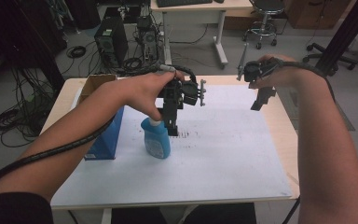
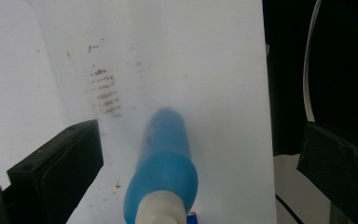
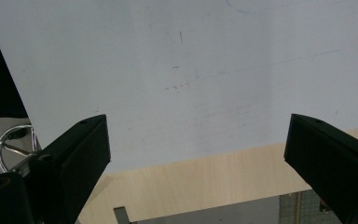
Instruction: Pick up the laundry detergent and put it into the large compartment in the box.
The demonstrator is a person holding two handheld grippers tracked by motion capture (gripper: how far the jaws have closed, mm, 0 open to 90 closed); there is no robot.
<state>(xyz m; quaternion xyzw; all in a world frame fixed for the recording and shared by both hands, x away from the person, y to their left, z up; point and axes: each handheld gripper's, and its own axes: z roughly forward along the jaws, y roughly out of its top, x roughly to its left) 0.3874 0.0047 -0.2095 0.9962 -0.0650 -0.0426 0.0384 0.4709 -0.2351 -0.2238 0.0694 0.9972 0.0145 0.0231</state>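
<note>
Blue bottle (image 2: 163, 163) between 2 wide-apart jaws — white sheet (image 2: 191, 60) beneath

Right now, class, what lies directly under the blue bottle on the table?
The blue bottle stands upright on a white sheet that covers most of the wooden table. Reddish-brown smudges mark the sheet nearby. The patch beneath the bottle's base is covered, so any marks there cannot be seen.

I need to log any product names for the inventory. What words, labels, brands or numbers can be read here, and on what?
None can be read.
Blue bottle: its front label is too blurred to make out.
Blue box: a pale strip of print at its lower edge, too small to read.
White sheet: reddish smudges, no writing.
</note>
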